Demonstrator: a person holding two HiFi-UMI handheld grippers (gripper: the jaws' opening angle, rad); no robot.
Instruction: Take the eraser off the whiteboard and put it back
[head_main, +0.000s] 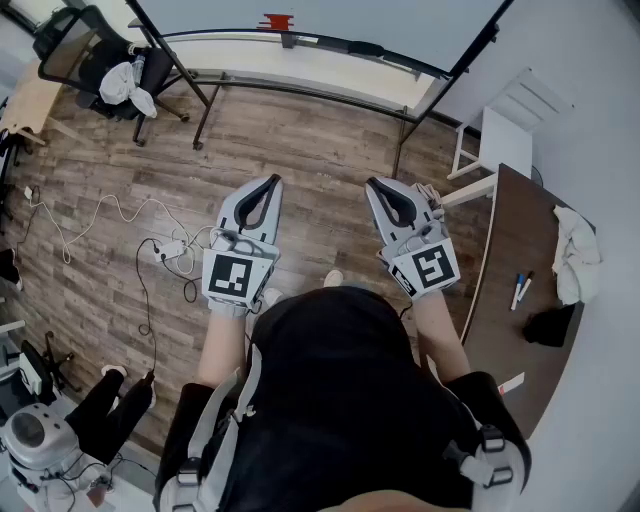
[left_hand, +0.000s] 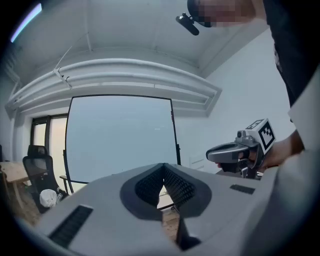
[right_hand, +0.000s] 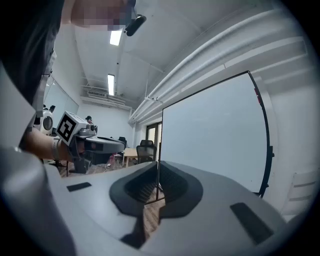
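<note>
The whiteboard (head_main: 300, 55) stands on a black frame ahead of me, across a stretch of wooden floor. A small red thing (head_main: 277, 20), which looks like the eraser, sits high on its face. Both grippers are held level at chest height, pointing at the board and well short of it. In the head view the left gripper (head_main: 272, 182) and the right gripper (head_main: 373, 184) each have their tips together, shut with nothing held. The left gripper view shows shut jaws (left_hand: 163, 167) before the board (left_hand: 120, 140). The right gripper view shows the same (right_hand: 158, 164), with the board (right_hand: 215, 130) to its right.
A black office chair (head_main: 90, 50) with a white cloth on it stands at the far left. Cables (head_main: 150, 245) trail over the floor. A brown table (head_main: 505, 300) at the right carries markers (head_main: 520, 290) and a white cloth (head_main: 575, 255). A white chair (head_main: 500, 125) stands beside it.
</note>
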